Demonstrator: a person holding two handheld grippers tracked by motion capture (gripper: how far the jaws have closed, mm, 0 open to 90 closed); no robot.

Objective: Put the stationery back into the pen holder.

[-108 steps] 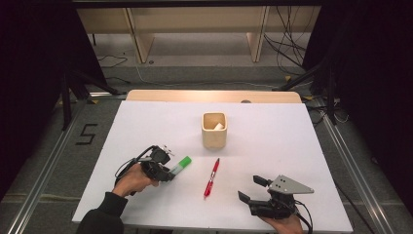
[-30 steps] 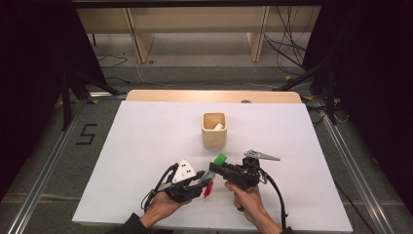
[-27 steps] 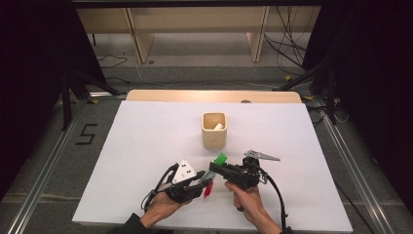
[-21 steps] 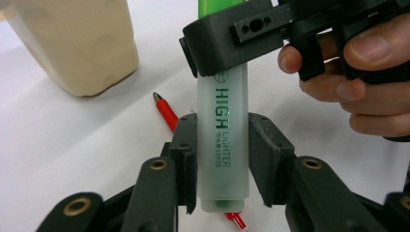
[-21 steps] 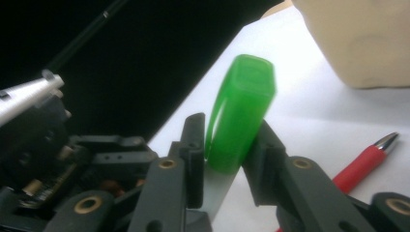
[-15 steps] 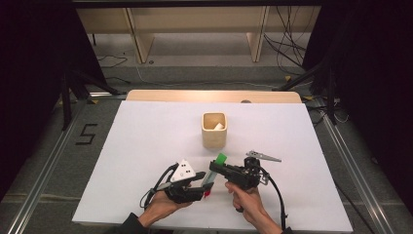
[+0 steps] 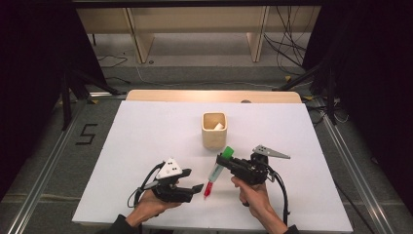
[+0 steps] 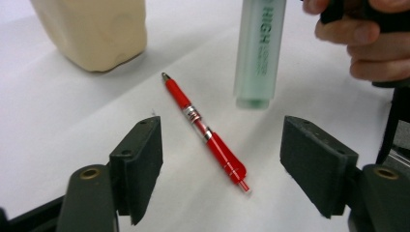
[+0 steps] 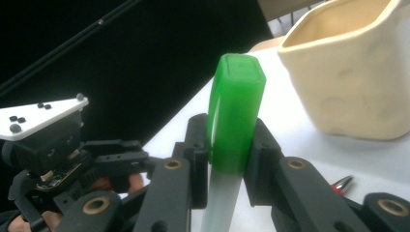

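Observation:
A green-capped highlighter (image 7: 215,170) is tilted up off the white table (image 7: 146,136), and my right gripper (image 7: 227,163) is shut on it just below the cap. In the right gripper view both pads clamp the green cap (image 9: 235,111). My left gripper (image 7: 197,187) is low at the left, pointing right; its jaws have just been opening and stand open with nothing gripped. In the left gripper view a red pen (image 8: 208,135) lies flat on the table between and beyond the open jaws, and the highlighter's barrel (image 8: 257,53) hangs above it.
A beige cup (image 7: 214,131) stands at the table's middle, just beyond the highlighter, with something white inside. The person's right hand (image 8: 360,46) is close on the right. The red pen (image 7: 209,188) lies between the two grippers. Dark floor and a shelf lie past the table's far edge.
The left gripper carried the highlighter to the right gripper, then opened, let go and drew back left. The right gripper closed on the highlighter and holds it.

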